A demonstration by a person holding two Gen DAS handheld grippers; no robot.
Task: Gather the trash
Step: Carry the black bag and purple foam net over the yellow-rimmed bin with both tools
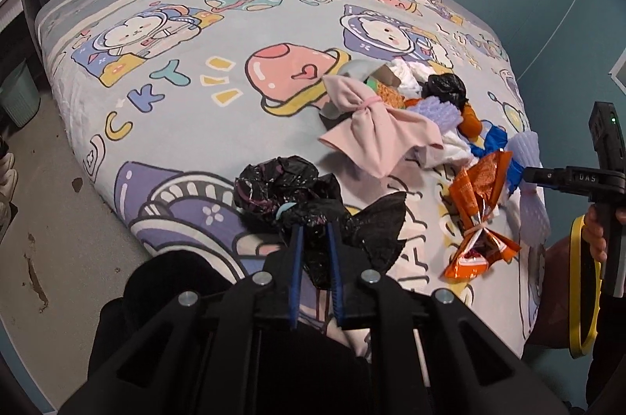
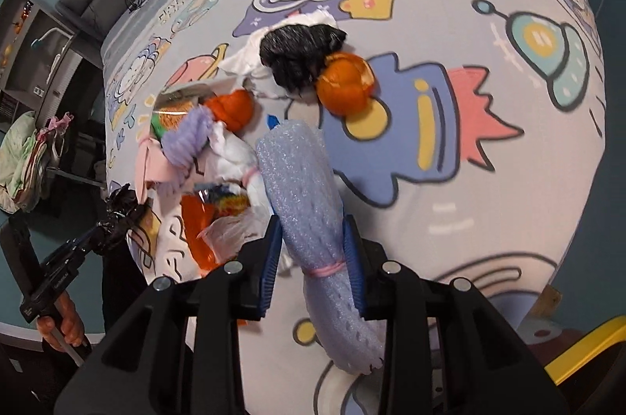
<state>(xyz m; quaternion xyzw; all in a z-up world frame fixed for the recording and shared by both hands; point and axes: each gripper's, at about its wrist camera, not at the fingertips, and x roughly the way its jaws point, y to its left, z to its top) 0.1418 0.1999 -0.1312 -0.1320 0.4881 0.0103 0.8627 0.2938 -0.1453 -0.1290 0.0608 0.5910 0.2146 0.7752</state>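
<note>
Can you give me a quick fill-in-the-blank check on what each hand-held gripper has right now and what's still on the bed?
1. The left hand-held gripper is shut on a crumpled ____ plastic bag.
2. The right hand-held gripper grips a white foam net sleeve tied with a ____ band.
3. The orange snack wrapper lies on the ____.

Missing words: black; pink; bed
</note>
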